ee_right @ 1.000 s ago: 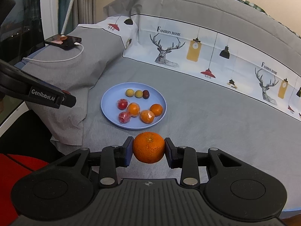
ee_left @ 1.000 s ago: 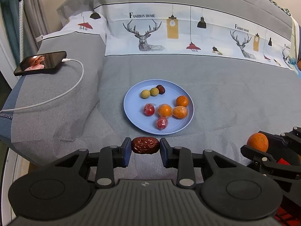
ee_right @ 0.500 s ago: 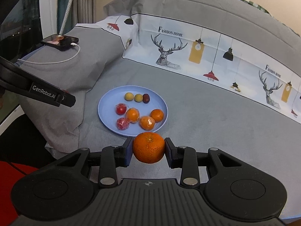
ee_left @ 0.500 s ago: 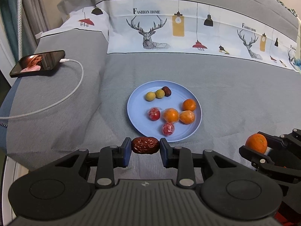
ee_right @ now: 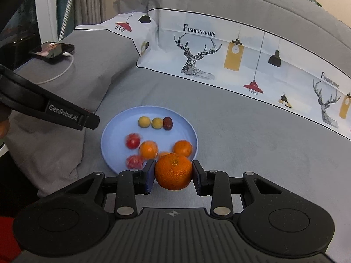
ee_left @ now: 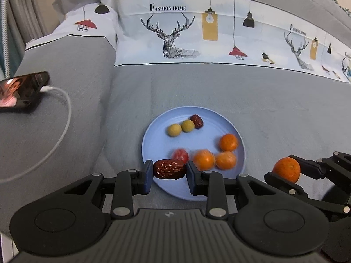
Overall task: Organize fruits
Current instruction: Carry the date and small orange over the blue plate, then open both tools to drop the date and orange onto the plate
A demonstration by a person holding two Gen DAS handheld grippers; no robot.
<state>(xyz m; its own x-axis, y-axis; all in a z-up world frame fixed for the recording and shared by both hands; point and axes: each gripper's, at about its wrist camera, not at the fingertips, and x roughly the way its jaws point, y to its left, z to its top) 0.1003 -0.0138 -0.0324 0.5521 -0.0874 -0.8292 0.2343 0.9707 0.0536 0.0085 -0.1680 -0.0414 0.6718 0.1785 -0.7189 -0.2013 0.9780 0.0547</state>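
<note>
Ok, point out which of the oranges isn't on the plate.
The orange clamped in the right gripper. The three smaller ones lie on the blue plate; this one is held off it, beside its near rim.

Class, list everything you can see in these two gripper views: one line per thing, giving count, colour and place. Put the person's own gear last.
plate: one, light blue, on the bedspread.
oranges on plate: three, orange, right side of the plate.
red fruits: two, red, left side of the plate.
yellow fruits: two, yellow, far side of the plate.
date on plate: one, dark red, beside the yellow fruits.
phone: one, black, on the grey pillow, white cable plugged in.
bedspread: grey, deer print band.
left gripper: jaws grip a dark red date.
right gripper: jaws grip an orange.
</note>
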